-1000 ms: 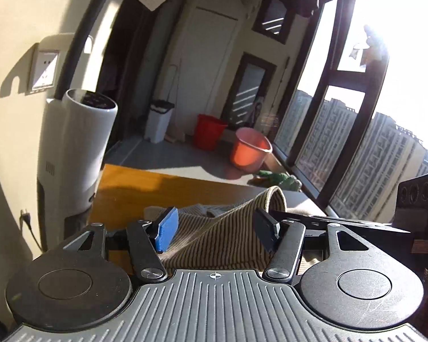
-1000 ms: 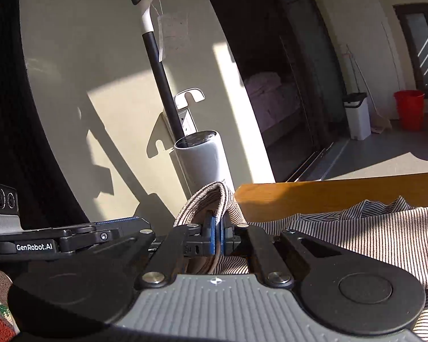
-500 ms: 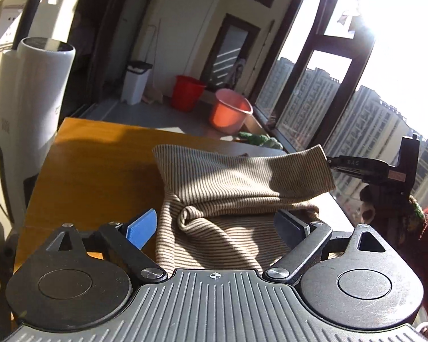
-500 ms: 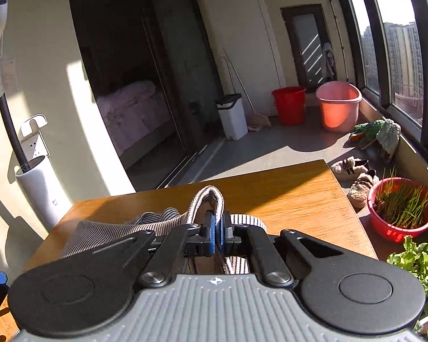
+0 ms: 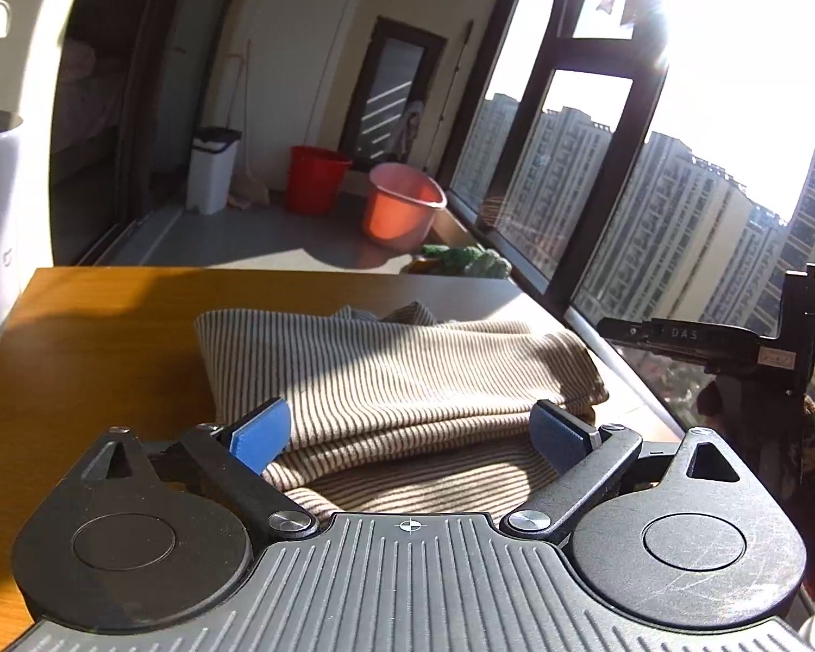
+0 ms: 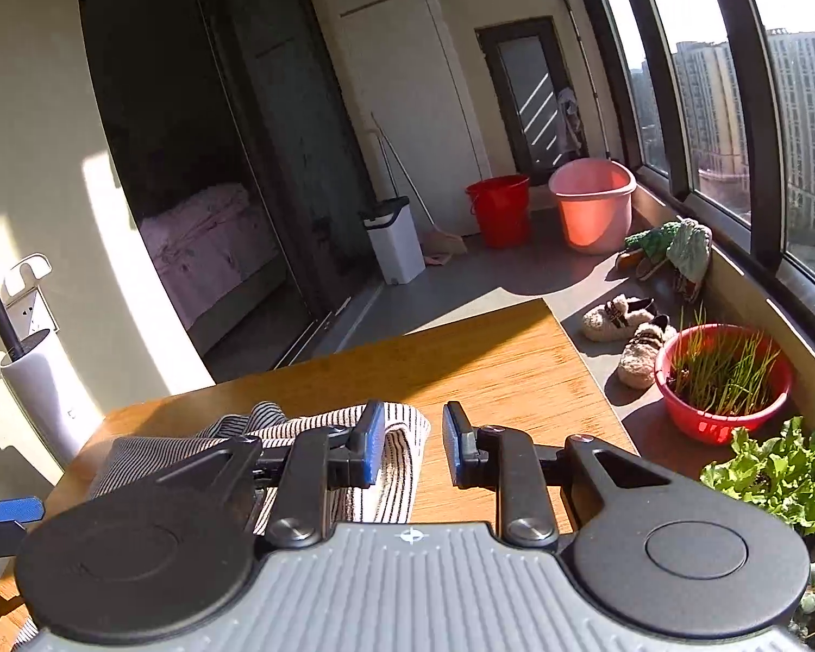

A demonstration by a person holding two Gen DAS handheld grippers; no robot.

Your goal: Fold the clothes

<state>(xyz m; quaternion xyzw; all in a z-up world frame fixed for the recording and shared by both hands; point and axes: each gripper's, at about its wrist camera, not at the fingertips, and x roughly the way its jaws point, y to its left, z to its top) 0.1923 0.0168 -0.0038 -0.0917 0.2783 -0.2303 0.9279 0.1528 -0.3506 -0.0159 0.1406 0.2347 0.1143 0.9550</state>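
A beige striped garment (image 5: pixel 396 375) lies folded on the wooden table (image 5: pixel 98 337). My left gripper (image 5: pixel 413 432) is open, its blue pads on either side of the garment's near edge, holding nothing. In the right wrist view the same garment (image 6: pixel 396 467) lies at the left of the table (image 6: pixel 505 375). My right gripper (image 6: pixel 410 448) is open and empty, just right of the garment's corner. The right gripper's body also shows in the left wrist view (image 5: pixel 733 348) at the right.
A white cylinder stand (image 6: pixel 49 396) is by the wall left of the table. Beyond the table on the floor are a red bucket (image 6: pixel 500 209), a pink tub (image 6: pixel 592 206), a white bin (image 6: pixel 394 236), slippers (image 6: pixel 625 320) and a red plant pot (image 6: pixel 722 380).
My right gripper opened and let go of the garment corner, which dropped flat onto the table. My left gripper opened wider and the garment now lies folded.
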